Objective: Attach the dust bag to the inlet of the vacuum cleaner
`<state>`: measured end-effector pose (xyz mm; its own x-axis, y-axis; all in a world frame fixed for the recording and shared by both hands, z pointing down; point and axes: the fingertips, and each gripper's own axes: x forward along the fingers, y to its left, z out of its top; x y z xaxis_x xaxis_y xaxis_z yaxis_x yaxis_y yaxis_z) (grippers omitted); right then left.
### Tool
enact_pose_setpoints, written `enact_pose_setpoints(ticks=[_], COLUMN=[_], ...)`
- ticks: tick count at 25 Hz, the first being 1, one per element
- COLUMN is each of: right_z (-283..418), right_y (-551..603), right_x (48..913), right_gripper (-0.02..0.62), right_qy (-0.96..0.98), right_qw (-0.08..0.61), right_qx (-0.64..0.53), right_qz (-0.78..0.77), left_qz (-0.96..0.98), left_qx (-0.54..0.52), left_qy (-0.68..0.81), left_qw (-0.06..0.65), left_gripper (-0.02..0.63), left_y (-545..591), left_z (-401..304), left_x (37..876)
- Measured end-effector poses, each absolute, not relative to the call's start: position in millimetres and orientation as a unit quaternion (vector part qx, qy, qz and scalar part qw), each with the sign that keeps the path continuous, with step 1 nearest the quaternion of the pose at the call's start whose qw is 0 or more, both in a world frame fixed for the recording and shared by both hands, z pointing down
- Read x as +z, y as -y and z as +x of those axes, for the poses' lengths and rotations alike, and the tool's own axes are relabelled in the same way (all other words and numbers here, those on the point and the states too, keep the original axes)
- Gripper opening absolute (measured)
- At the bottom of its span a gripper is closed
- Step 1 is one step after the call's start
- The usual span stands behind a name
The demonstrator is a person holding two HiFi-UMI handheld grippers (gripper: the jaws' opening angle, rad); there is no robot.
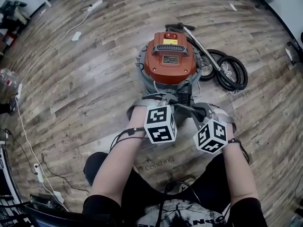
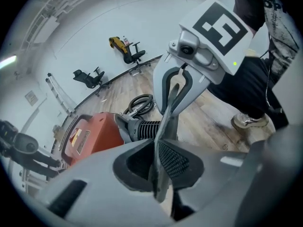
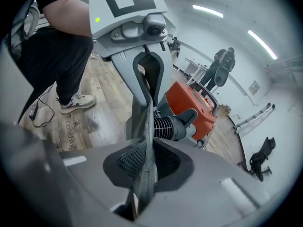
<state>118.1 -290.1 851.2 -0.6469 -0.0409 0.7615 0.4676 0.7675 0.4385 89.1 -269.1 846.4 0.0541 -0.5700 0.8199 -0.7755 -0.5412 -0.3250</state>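
The left gripper (image 2: 158,162) and right gripper (image 3: 143,164) each clench the grey dust bag (image 3: 148,126) fabric, just beside the orange vacuum cleaner (image 1: 169,56) on the wooden floor (image 1: 94,79).

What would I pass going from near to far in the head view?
Leg → left gripper → vacuum → power strip

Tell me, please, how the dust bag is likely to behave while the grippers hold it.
The dust bag is probably floppy: it folds into a thin creased strip between the left gripper and right gripper. It is likely light, as two narrow pinches seem to carry it. Its woven-looking cloth seems unlikely to slip.
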Motion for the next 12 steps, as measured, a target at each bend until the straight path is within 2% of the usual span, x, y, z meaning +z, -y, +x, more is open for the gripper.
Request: enact_pose_setpoints(ticks=[6, 12], right_z=[120.0, 115.3], right_y=[294.7, 294.7], right_x=[859.9, 846.7], right_gripper=[0.040, 0.040], right_qy=[0.863, 0.834], right_qw=[0.400, 0.411], right_qx=[-0.291, -0.348], right_qz=[-0.106, -0.119], left_qz=[0.731, 0.733], left_qx=[0.512, 0.492], left_qy=[0.442, 0.459], left_qw=[0.093, 0.097], left_gripper=[0.038, 0.028], left_y=[277.6, 269.6], left_z=[91.6, 89.6], left_x=[847.5, 861.2])
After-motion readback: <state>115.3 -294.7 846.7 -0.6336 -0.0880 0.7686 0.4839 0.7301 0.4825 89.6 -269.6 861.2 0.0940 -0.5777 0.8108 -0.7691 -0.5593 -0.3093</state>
